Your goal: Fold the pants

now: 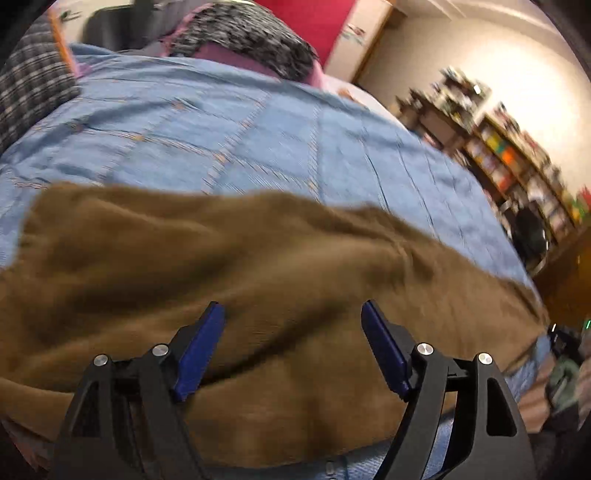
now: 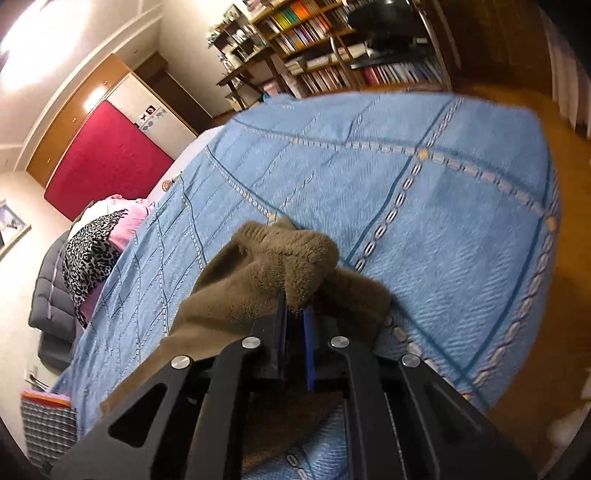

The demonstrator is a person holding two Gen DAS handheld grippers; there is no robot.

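Brown fleece pants (image 1: 229, 266) spread across the lower half of the left wrist frame, lying on a blue bedspread (image 1: 221, 129) that fills the middle band

Left gripper (image 1: 291, 314) low centre in that frame, blue fingers (image 1: 201, 354) set wide apart, nothing between them, hovering over the brown fabric; whether touching it, cannot tell

Picture blurred, fabric folds soft in outline

Grey speckled cloth (image 1: 243, 33) over something pink at top centre, checked cloth (image 1: 29, 92) at upper left, red panel (image 1: 317, 22) at top, bookshelf (image 1: 517, 158) at right edge

In the right wrist frame, right gripper (image 2: 295, 314) at lower centre, fingers (image 2: 308, 343) drawn narrow and clamped on a bunched edge of the pants (image 2: 273, 266)

Fleece humped up just above the fingertips in mid-frame, trailing down toward lower left along the black gripper arm, a further flap showing just right of the fingers and below them

Bedspread (image 2: 424, 206) filling centre and right, crossed by pale patterned stripes

Leopard-print cloth (image 2: 92, 251) on pink at left, dark padded seat (image 2: 48, 295) just below it at the left edge

Red panel (image 2: 107, 162) at upper left, bookshelf (image 2: 332, 44) across the top, wooden floor (image 2: 569, 314) down the right edge, checked cloth (image 2: 48, 424) at lower left
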